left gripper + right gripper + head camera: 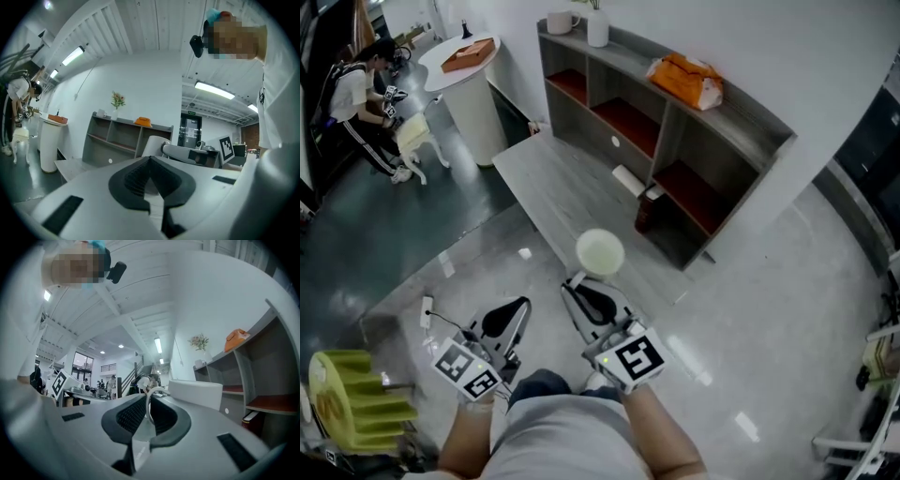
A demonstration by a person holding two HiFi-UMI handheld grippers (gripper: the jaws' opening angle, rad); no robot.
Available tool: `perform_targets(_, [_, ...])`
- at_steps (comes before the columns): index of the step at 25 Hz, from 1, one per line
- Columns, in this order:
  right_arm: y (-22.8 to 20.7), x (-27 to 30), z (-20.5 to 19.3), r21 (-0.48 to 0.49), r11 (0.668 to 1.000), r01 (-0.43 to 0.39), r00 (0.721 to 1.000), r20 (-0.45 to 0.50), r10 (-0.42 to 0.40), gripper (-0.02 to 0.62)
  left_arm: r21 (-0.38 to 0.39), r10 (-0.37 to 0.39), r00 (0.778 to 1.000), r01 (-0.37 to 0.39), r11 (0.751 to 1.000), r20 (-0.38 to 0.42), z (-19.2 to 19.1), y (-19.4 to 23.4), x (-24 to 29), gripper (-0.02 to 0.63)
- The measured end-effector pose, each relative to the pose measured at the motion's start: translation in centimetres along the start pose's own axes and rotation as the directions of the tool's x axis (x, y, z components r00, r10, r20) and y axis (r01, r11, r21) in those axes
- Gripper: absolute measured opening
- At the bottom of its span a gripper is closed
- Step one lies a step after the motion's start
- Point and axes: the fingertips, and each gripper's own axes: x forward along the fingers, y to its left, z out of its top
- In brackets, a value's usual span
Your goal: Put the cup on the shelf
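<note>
A white cup (pixel 600 251) hangs in the air above the low grey platform (pixel 546 183). My right gripper (pixel 586 287) is shut on its thin handle (pixel 150 401), and the cup's body (pixel 195 393) stands just past the jaws. The grey shelf (pixel 727 120), with reddish boards inside, stands ahead and to the right of the cup. My left gripper (pixel 517 311) is held low at the left, shut, with nothing between its jaws. The left gripper view shows the cup (pixel 153 143) and the right gripper (pixel 197 154) beyond the left gripper (pixel 149 167).
The shelf top carries a white mug (pixel 561 22), a white vase (pixel 598 26) and an orange bag (pixel 686 81). A dark bottle (pixel 647 212) stands on the floor by the shelf. At the far left are a round white table (pixel 469 89) and a crouching person (pixel 356 103).
</note>
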Motion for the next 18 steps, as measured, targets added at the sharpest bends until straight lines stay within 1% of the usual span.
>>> perform_targets(4, [-1.5,0.4,-0.3,-0.008,1.0,0.005,1.0,-0.01,-0.005,0.037,0.0,0.005,1.0,-0.005,1.0,-0.005,-0.1,0.6,1.2,0.016])
perform_targets(8, [-3.3,1.6,-1.2,-0.016,1.0,0.027,0.999,-0.028,-0.028,0.037,-0.005,-0.01,1.0,0.01,1.0,-0.006,-0.5,2.4,2.7,0.016])
perform_targets(13, [-6.1,4.8,-1.9,-0.045,0.996,0.079,0.996,-0.047,-0.081,0.037,-0.018,-0.051,0.999,0.051,0.999,0.001,0.2,6.3,5.0,0.016])
perform_targets(18, [-9.4,8.7,-2.4,-0.048,0.985,0.163,0.984,-0.062,-0.166,0.037,-0.021,-0.105,0.994,0.105,0.994,-0.006,1.6,11.2,7.2,0.017])
